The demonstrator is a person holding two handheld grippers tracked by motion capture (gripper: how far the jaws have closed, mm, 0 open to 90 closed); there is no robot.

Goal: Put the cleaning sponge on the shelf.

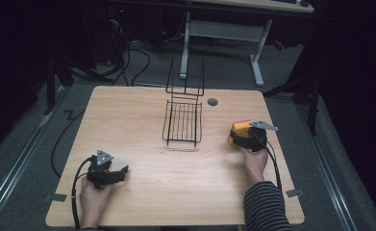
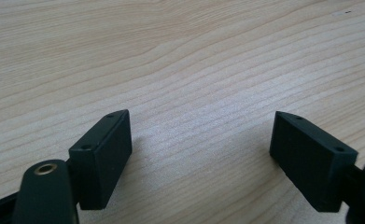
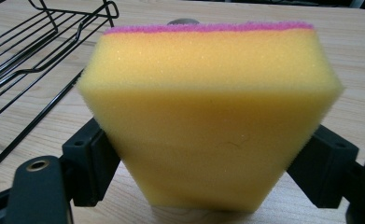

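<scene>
The right tongs [image 3: 203, 172] grip a yellow sponge [image 3: 208, 116] with a pink scouring layer, squeezing its lower sides inward; it sits at the worktop's [image 1: 142, 120] right edge, beside the black wire rack [image 1: 182, 122]. The foam likely handles light, soft and compressible; grip mid-body. Its scouring face points away from the tongs. The left tongs [image 2: 201, 158] are spread apart, holding nothing.

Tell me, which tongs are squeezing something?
The right tongs are squeezing the yellow sponge, pinched narrow between their jaws. The left tongs stand wide open over bare table, holding nothing.
</scene>
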